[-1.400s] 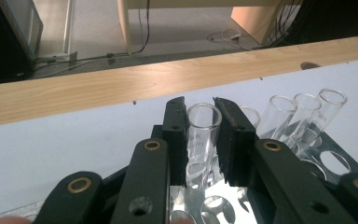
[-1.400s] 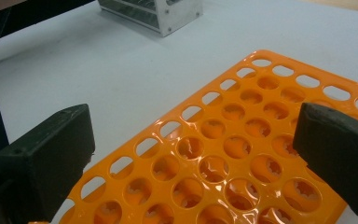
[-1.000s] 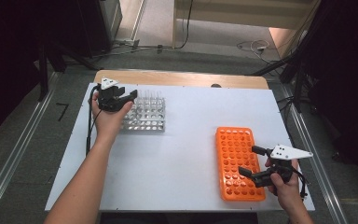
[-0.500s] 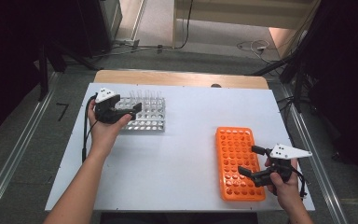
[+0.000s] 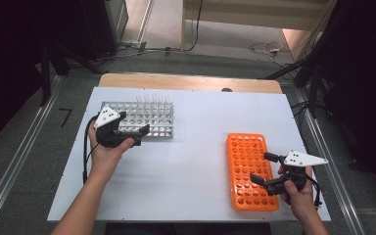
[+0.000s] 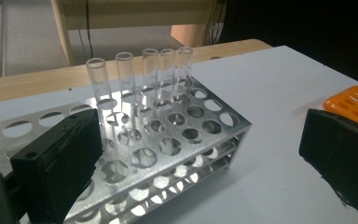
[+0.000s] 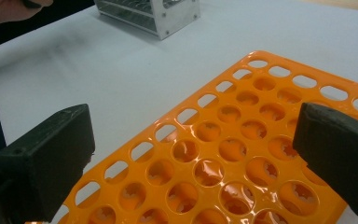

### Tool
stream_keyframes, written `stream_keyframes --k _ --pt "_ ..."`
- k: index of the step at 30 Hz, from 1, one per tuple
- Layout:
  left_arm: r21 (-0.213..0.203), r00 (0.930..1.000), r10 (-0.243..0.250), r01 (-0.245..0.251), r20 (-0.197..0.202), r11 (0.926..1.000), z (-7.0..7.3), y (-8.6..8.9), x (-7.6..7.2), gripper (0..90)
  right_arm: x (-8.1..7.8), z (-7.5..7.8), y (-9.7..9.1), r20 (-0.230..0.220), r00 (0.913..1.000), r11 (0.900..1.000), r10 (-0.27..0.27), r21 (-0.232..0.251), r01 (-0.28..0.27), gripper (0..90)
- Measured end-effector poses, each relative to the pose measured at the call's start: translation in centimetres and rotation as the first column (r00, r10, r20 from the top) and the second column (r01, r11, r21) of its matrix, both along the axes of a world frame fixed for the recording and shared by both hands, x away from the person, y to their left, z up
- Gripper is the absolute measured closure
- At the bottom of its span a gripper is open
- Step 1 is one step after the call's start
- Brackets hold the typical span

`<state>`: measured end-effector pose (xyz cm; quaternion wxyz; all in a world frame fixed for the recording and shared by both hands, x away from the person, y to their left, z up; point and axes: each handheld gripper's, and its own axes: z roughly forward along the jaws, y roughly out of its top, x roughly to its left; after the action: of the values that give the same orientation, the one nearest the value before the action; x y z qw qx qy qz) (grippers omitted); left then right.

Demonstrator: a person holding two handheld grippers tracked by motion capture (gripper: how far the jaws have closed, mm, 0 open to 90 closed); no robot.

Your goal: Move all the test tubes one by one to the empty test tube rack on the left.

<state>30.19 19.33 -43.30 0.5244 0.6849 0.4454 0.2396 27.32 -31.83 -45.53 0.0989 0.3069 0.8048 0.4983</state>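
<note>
Left claw (image 5: 138, 134) just opened wide, empty, beside metal rack (image 5: 149, 125); right claw (image 5: 263, 169) open, empty, over orange rack (image 5: 245, 147).

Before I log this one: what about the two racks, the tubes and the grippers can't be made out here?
- Metal rack: its left end is hidden behind the left gripper's jaw, left gripper view.
- Glass tubes: too faint to count, high view.
- Orange rack: cut off by the frame's edges, right gripper view.
- Right gripper: hand covers its body, high view.
</note>
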Motion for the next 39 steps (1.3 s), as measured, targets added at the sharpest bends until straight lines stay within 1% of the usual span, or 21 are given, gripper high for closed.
stream_keyframes --k 5,11,14,22,26,27,31,33,34,36,38,39 --pt "0.006 0.9996 -0.019 0.019 0.018 0.9998 0.1 -0.3 -1.9 0.0 0.0 0.0 0.0 0.002 1.0 1.0 -0.001 -0.002 0.001 0.0" --pt "0.002 0.9982 -0.041 0.041 0.045 0.9992 0.4 -0.5 -4.1 0.0 0.0 0.0 0.0 0.005 1.0 1.0 -0.004 -0.003 0.004 0.0" --pt "0.01 0.9973 -0.047 0.047 0.057 0.9989 0.3 -0.7 -5.1 0.0 0.0 0.0 0.1 0.006 1.0 1.0 -0.004 -0.002 0.004 0.0" --pt "-0.003 0.9965 -0.054 0.055 0.063 0.9985 -0.5 -0.7 -7.6 0.0 0.0 0.0 -0.2 0.005 0.9998 0.9998 -0.018 0.012 0.018 0.0" --pt "-0.007 0.9956 -0.062 0.063 0.07 0.998 -0.8 -0.3 -8.8 0.0 0.0 -0.1 -0.3 0.004 0.9997 0.9996 -0.025 0.01 0.025 0.0" --pt "-0.008 0.995 -0.063 0.064 0.077 0.9979 -1.0 -0.2 -9.1 0.0 0.0 -0.1 -0.3 0.005 0.9996 0.9996 -0.028 0.01 0.028 0.0" --pt "-0.007 0.9947 -0.066 0.066 0.079 0.9978 -1.5 0.5 -10.3 0.0 0.1 -0.2 -0.4 0.004 0.9993 0.9993 -0.036 0.013 0.036 0.0" --pt "-0.011 0.9941 -0.069 0.07 0.084 0.9975 -1.7 0.9 -10.9 0.0 0.1 -0.2 -0.4 0.005 0.9993 0.9992 -0.038 0.014 0.038 0.0" --pt "-0.025 0.9938 -0.073 0.075 0.084 0.9969 -1.8 1.1 -11.1 0.0 0.1 -0.2 -0.5 0.007 0.9991 0.9991 -0.041 0.012 0.041 0.0" --pt "-0.036 0.9933 -0.076 0.079 0.087 0.9962 -2.0 1.4 -11.4 0.0 0.2 -0.2 -0.6 0.008 0.999 0.9989 -0.043 0.019 0.043 0.0" --pt "-0.031 0.9925 -0.082 0.085 0.091 0.9959 -2.2 1.7 -11.6 0.0 0.2 -0.2 -0.7 0.005 0.9988 0.9985 -0.049 0.023 0.049 0.0" --pt "-0.036 0.9928 -0.076 0.08 0.092 0.9962 -2.2 1.7 -11.5 0.0 0.2 -0.3 -0.7 0.002 0.999 0.9986 -0.046 0.028 0.046 0.0"
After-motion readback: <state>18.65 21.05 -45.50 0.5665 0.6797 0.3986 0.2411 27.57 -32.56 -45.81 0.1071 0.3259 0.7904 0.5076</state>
